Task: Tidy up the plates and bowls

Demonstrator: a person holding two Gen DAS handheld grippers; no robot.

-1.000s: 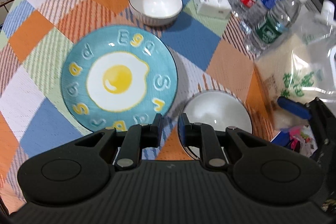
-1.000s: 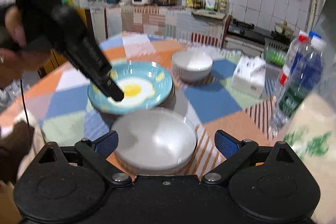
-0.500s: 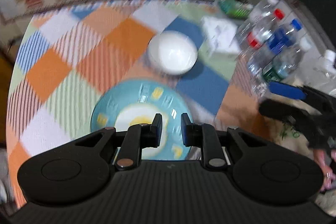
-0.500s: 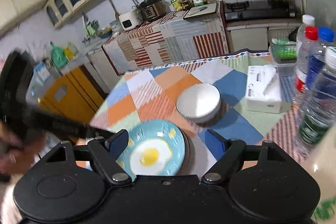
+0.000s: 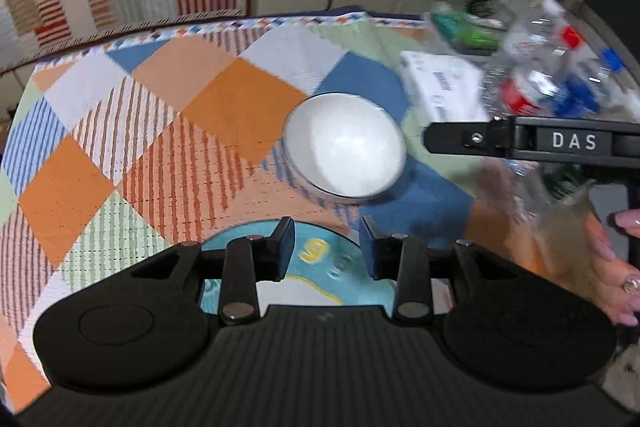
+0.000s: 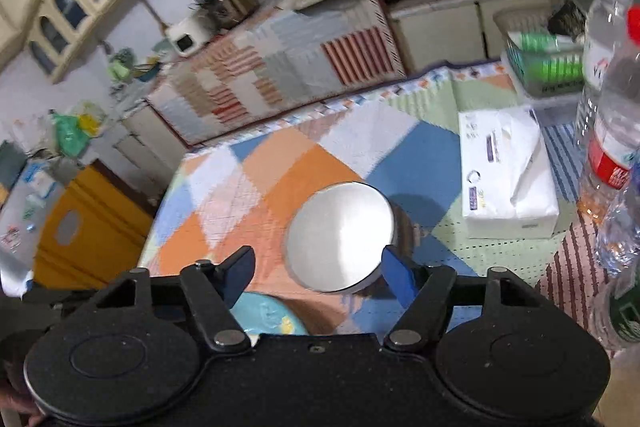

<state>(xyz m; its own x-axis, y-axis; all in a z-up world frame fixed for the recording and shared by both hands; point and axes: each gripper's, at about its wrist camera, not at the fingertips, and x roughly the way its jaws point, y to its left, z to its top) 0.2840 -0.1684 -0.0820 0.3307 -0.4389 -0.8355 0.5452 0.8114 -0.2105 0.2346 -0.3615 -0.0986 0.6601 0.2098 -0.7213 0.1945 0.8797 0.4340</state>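
Observation:
A white bowl (image 5: 344, 147) stands on the patchwork tablecloth, past the far rim of a teal fried-egg plate (image 5: 320, 267). My left gripper (image 5: 326, 247) hovers over that plate's far edge; its jaws are opening, with nothing between them. In the right wrist view the same bowl (image 6: 340, 235) lies just ahead of my right gripper (image 6: 318, 273), whose jaws are closing. The bowl's near edge sits between the blue pads (image 6: 396, 275), which are not pressing on it. A corner of the plate (image 6: 268, 315) shows under the left finger. The right gripper's body (image 5: 520, 143) reaches in from the right.
A tissue box (image 6: 504, 179) lies right of the bowl. Several water bottles (image 6: 612, 107) and a green basket (image 6: 544, 63) crowd the table's right side. A hand (image 5: 612, 259) holds the right gripper. Kitchen counters run behind the table's far edge (image 5: 240, 23).
Both grippers have travelled toward the far bowl. The left jaws went from shut to partly open. The right jaws narrowed and left the near bowl, which is now out of view.

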